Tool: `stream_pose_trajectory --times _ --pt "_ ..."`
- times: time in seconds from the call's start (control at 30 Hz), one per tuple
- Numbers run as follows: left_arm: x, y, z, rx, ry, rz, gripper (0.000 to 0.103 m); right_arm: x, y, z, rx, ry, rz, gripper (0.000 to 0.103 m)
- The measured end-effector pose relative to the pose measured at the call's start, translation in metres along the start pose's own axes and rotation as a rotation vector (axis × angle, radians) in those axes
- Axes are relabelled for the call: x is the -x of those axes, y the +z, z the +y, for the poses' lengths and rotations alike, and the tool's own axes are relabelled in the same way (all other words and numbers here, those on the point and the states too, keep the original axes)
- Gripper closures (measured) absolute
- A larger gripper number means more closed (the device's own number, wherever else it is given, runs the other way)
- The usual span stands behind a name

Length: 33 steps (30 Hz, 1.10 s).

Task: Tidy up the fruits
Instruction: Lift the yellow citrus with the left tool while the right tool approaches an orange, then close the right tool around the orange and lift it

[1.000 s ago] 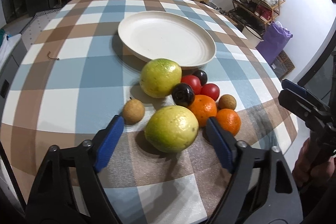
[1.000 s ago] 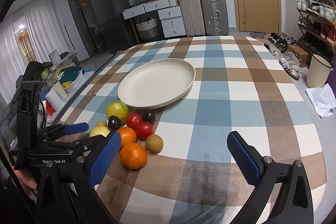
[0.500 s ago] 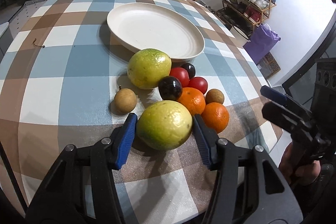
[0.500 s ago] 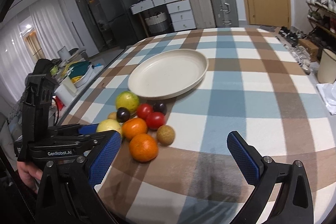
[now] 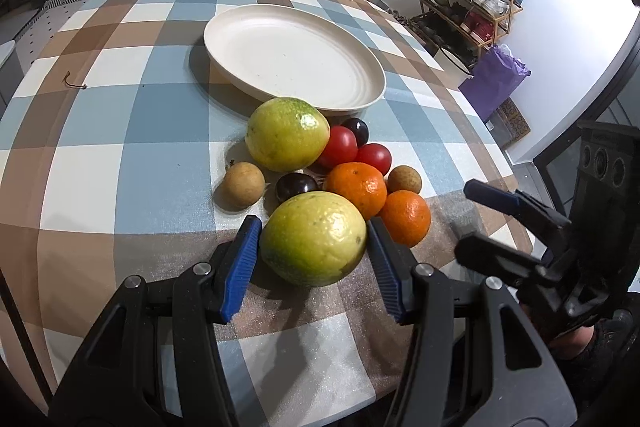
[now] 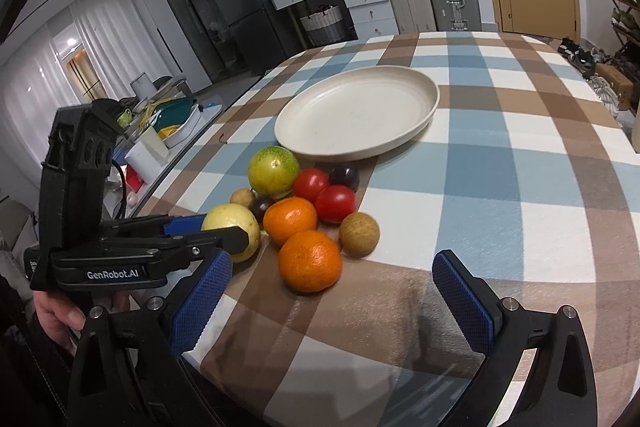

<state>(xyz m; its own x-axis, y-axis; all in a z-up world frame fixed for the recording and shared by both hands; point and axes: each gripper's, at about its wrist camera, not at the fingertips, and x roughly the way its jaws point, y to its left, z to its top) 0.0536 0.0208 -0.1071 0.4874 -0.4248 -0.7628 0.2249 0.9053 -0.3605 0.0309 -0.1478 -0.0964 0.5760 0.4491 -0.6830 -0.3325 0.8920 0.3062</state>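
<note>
Yellow-green fruit (image 5: 314, 238) clamped at pile's near edge; oranges (image 5: 356, 184), tomatoes (image 5: 338, 146) beside; cream plate (image 5: 292, 57) empty.

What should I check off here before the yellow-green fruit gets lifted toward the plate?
1. Left gripper has closed on the near yellow-green fruit; both fingers sit at its sides: ok.
2. Firm contact on both sides: cannot tell.
3. Plate has nothing on it: ok.
4. Neighbours clear: not ok; an orange and a dark plum sit right against the fruit.
5. Right gripper open, holding nothing, short of the nearest orange: ok.
</note>
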Motion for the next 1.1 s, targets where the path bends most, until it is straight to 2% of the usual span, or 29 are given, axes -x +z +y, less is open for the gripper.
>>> stream_pose_trajectory --times 0.5,0.77,0.9,0.97,1.1 --pt "0.014 0.002 0.004 -0.003 -0.011 -0.028 0.052 -0.018 -0.008 0.007 -0.009 0.038 0.035 0.003" --pt "0.022 0.001 0.000 -0.018 -0.016 -0.044 0.052 -0.023 -0.007 0.008 -0.016 0.043 0.049 0.018" --pt "0.023 0.000 0.002 -0.015 -0.017 -0.048 0.052 -0.025 -0.007 0.011 -0.009 0.047 0.052 0.020" --pt "0.024 -0.001 0.003 -0.012 -0.016 -0.050 0.052 -0.027 -0.007 0.012 -0.002 0.045 0.058 0.026" --pt "0.023 0.000 0.004 -0.012 -0.016 -0.049 0.052 -0.030 -0.008 0.013 -0.002 0.053 0.063 0.031"
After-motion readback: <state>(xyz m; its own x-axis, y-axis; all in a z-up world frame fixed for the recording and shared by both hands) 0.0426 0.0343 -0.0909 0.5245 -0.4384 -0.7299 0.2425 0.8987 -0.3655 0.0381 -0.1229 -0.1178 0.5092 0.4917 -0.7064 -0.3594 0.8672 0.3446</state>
